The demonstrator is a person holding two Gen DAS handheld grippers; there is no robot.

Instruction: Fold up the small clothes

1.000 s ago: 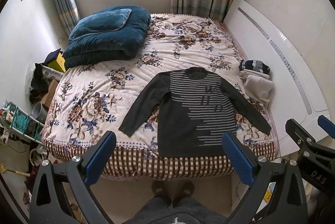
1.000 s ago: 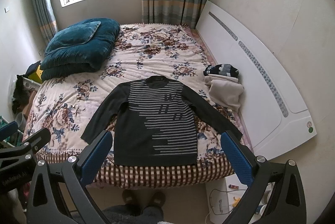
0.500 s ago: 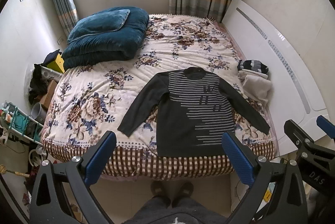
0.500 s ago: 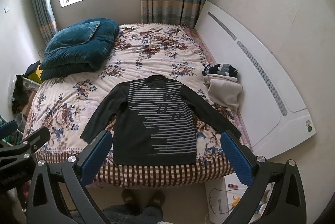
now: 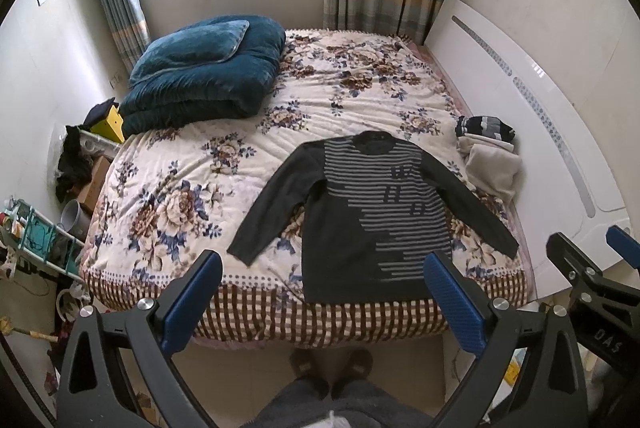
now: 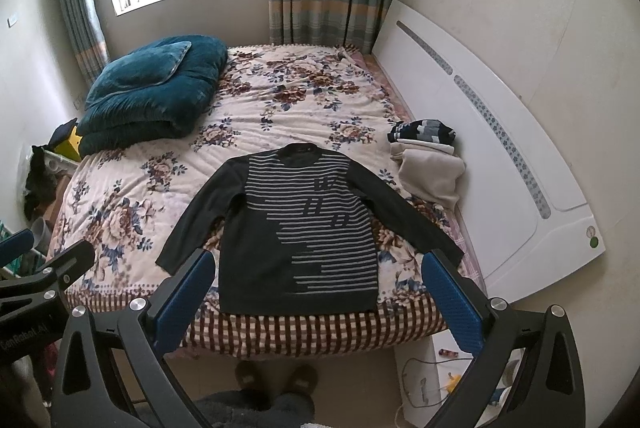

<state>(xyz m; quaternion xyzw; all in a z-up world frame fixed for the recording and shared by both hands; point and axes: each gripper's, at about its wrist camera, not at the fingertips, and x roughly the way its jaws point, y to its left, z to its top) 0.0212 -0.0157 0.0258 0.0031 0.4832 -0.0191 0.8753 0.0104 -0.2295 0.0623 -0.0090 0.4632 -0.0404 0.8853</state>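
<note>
Filling mid-frame, the floral bed (image 5: 320,100) carries a flat striped sweater (image 5: 372,220). Blue quilt (image 5: 200,80) upper left, folded clothes (image 5: 488,152) right. Left gripper (image 5: 320,292) and right gripper (image 6: 316,288) both gape wide, empty.

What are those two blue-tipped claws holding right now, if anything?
Nothing. The left gripper and right gripper are both open and empty, above the bed's near edge; the striped sweater lies flat, untouched.

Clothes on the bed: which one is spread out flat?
The dark striped sweater, sleeves out, near the bed's foot. The beige garment and the navy patterned one sit bunched by the headboard.
</note>
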